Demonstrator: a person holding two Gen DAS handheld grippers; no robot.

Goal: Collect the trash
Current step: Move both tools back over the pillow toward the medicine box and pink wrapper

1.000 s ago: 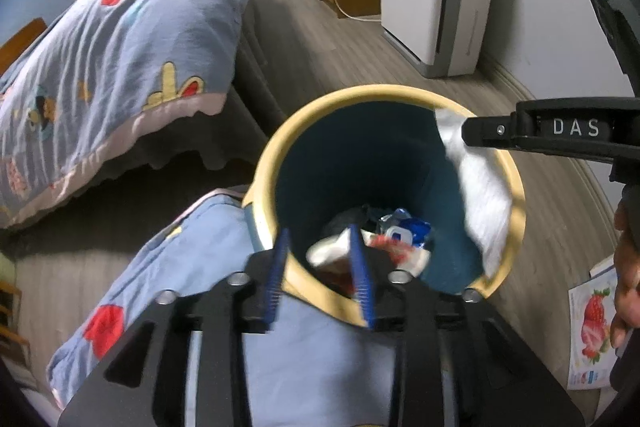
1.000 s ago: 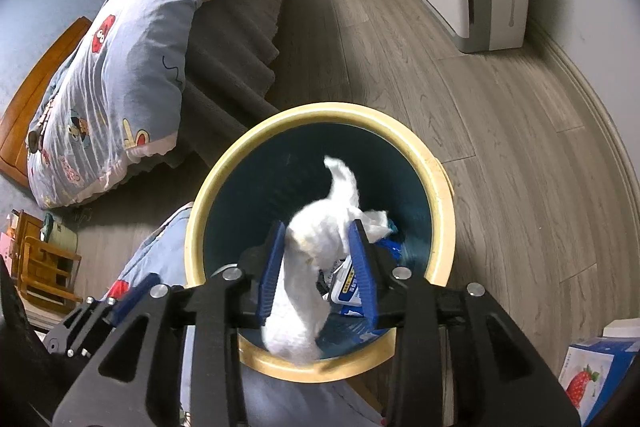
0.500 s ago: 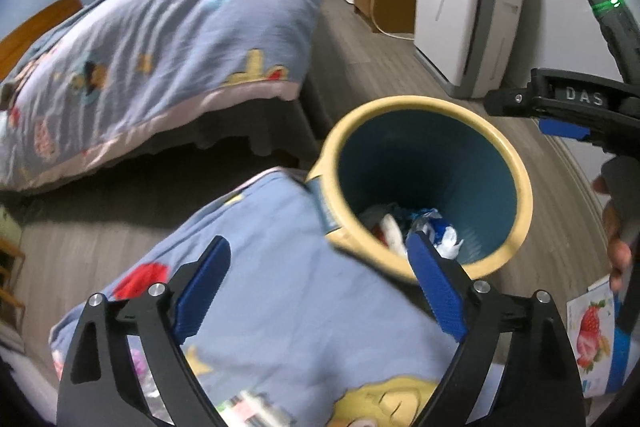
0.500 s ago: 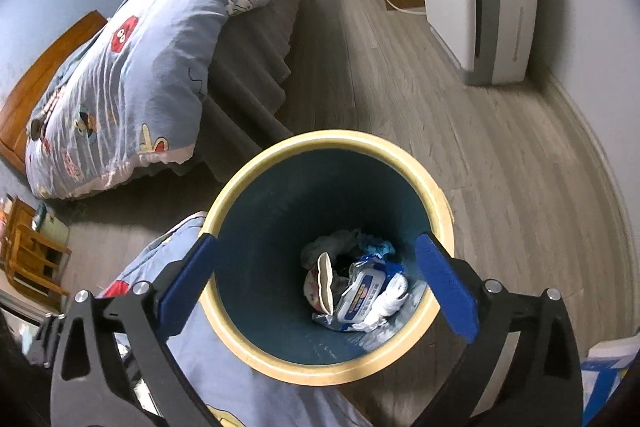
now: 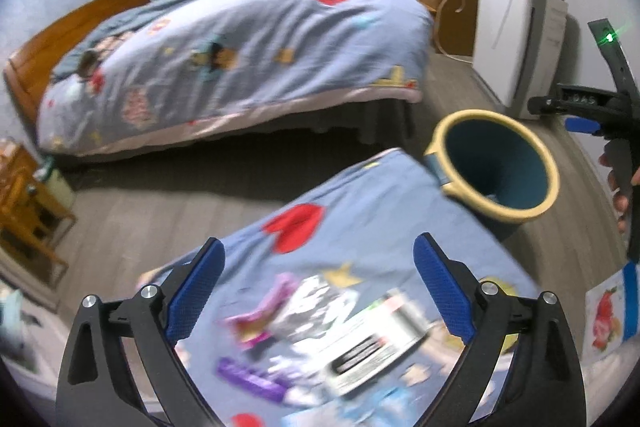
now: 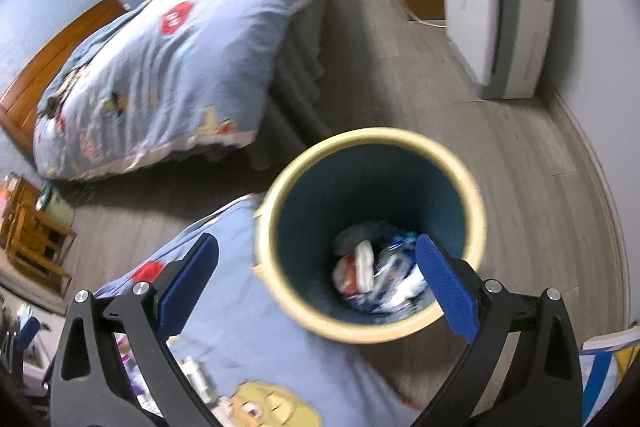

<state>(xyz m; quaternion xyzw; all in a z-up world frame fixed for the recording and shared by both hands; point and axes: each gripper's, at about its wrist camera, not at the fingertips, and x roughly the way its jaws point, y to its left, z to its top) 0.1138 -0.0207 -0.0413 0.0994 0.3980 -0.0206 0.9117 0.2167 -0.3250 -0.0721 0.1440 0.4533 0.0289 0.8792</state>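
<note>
Round bin (image 6: 372,327) with cream rim, dark blue inside, crumpled wrappers (image 6: 376,275) at bottom, blurred litter (image 5: 320,343) on quilt (image 5: 372,211), left gripper (image 5: 319,301) spread empty and opening, right gripper (image 6: 318,283) spread wide, empty

Motion blur smears the wrappers (image 5: 320,339) on the blue printed cloth (image 5: 360,211), so their labels cannot be read. The trash (image 6: 376,275) in the bin (image 6: 372,327) is equally smeared. A strawberry-printed box (image 5: 608,311) is cut off by the picture's right edge.
</note>
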